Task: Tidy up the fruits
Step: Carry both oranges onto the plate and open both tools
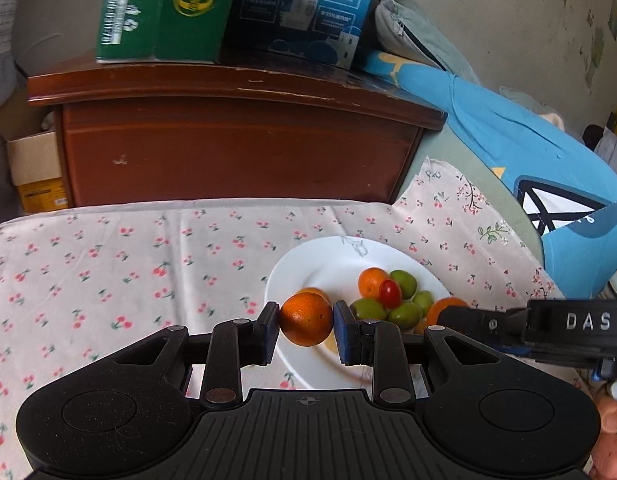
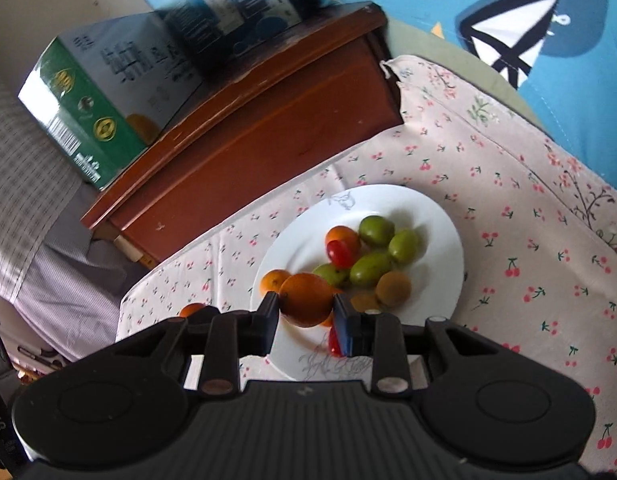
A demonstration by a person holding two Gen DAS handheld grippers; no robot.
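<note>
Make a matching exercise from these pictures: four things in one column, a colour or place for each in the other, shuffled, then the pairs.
Things:
1. plate
2. cherry tomato
3. green box
4. left tongs

Colour or place:
A. on the wooden cabinet
B. red, resting among the fruit
C. white, on the cherry-print cloth
D. closed on an orange

Pairs: 1-C, 2-B, 3-A, 4-D
</note>
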